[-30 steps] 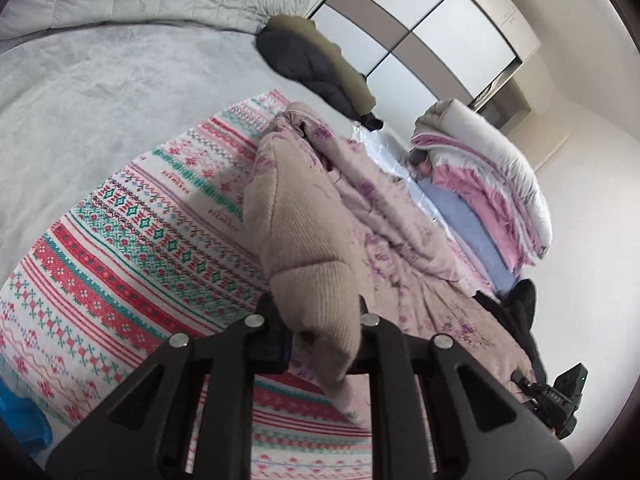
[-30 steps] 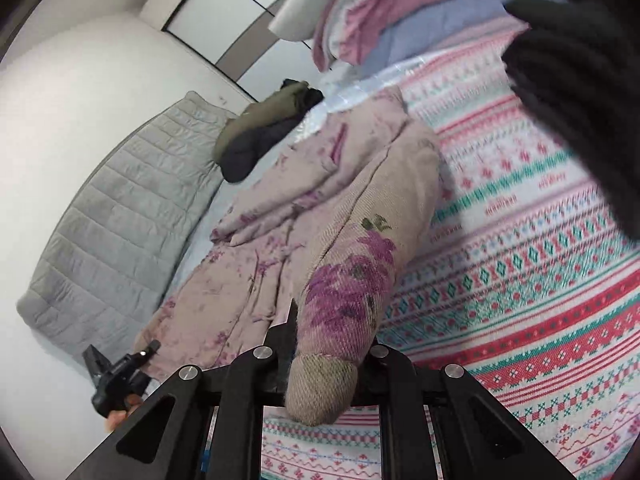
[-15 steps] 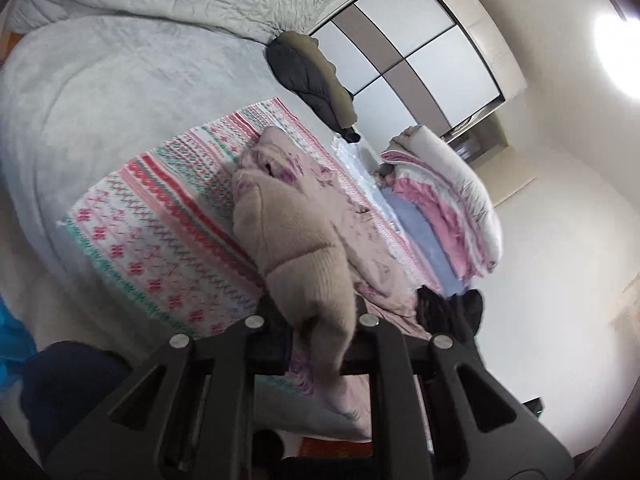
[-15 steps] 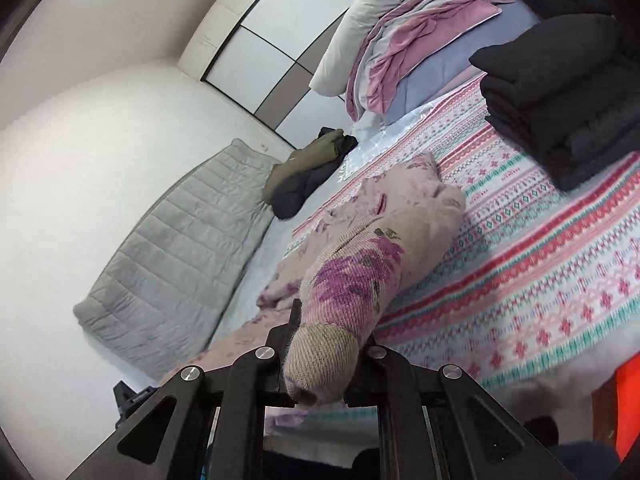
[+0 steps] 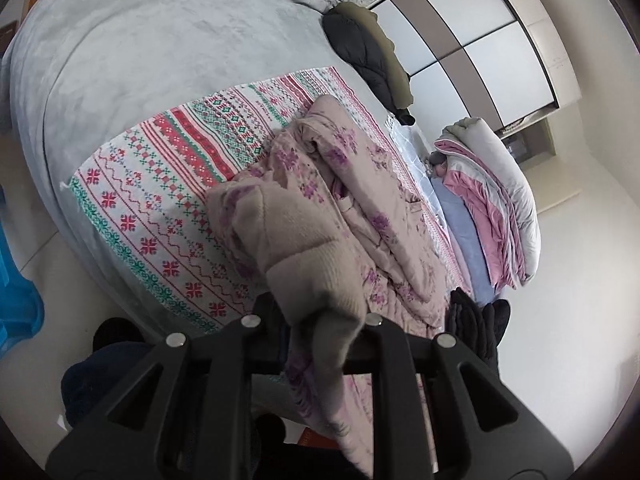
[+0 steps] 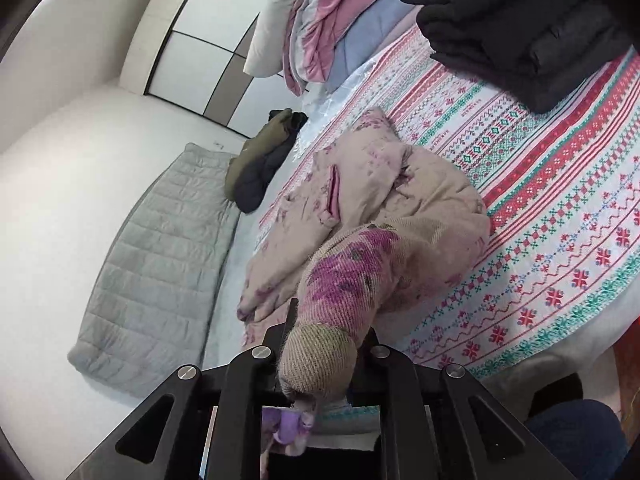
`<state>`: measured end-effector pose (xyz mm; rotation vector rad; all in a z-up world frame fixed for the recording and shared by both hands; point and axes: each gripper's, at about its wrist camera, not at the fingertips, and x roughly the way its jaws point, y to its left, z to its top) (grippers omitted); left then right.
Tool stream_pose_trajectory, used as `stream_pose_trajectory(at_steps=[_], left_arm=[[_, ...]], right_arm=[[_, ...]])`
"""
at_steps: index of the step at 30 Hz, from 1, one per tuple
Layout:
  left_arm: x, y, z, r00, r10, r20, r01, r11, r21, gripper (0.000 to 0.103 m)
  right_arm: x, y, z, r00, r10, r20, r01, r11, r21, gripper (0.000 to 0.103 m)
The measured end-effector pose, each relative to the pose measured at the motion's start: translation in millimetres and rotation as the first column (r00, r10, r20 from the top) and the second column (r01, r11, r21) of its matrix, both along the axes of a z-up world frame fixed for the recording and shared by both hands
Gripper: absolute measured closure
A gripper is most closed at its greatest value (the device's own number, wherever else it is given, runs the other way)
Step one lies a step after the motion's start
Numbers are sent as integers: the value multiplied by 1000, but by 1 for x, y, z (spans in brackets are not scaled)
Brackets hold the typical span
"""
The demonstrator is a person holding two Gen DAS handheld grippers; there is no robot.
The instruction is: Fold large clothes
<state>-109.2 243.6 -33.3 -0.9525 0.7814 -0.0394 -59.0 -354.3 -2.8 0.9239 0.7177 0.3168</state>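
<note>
A large beige padded jacket with purple flowers (image 5: pixel 360 208) lies bunched on the patterned red, green and white blanket (image 5: pixel 160 184). It also shows in the right wrist view (image 6: pixel 368 196). My left gripper (image 5: pixel 324 320) is shut on a ribbed beige cuff (image 5: pixel 320 280) of the jacket. My right gripper (image 6: pixel 324 344) is shut on the other ribbed cuff (image 6: pixel 320 360), below a purple flower patch. Both cuffs are lifted off the bed toward the cameras. The fingertips are hidden by the fabric.
A folded black garment (image 6: pixel 516 28) lies on the blanket at the right, and shows in the left wrist view (image 5: pixel 476 320). Stacked pink, blue and white bedding (image 5: pixel 492 212) sits behind. A dark olive coat (image 5: pixel 372 56) lies on the grey bed (image 5: pixel 140 48). A blue bin (image 5: pixel 12 280) stands left.
Both grippers pulled back and up from the bed with the cuffs held. The jacket has drawn together into a shorter bunch and the bed's edge and floor came into view.
</note>
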Motion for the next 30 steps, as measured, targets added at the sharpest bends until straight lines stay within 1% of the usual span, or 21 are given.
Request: stream_pose_trajectory(at_steps=[5,10,16,20,22,23,25,26,28,29,30], left_arm=[[11,3,16,999,23,23,-22,999,-32,85],[34,7,33,998,46,35,-43,997,-64,85],[73,7,56,992,104,74,-95,988,-120,85],[113,3,84,986,115,117,-102,988,-113,86],[145,1,109,979,128,158,-113,989,-97,86],[161,0,120,976,132,174,-118,989,-90,86],[205,-4,142,971,151,188,-140,988,-72,86],[226,-7,150,971,157,181,-150,987,-52,86],[294,-17,161,978,151,144,-158,987,36,86],[334,-23,156,982,153,112,-161,984,74,86],[366,-26,145,984,160,75,-168,980,104,86]], right_arm=[[18,2,14,999,-1,36,0,1000,17,87],[44,-3,26,998,-17,67,13,999,49,87],[82,-5,43,995,-37,97,29,996,83,87],[117,-5,66,992,-41,118,31,996,85,87],[141,-4,84,990,-46,131,35,996,83,87],[160,-5,95,988,-55,142,44,996,82,87],[192,-7,114,984,-75,163,65,996,69,87],[208,-9,121,982,-86,167,75,995,70,87],[252,-13,133,982,-95,161,82,993,82,87],[280,-13,136,984,-100,148,89,993,78,87],[311,-12,135,986,-105,131,97,993,62,86]])
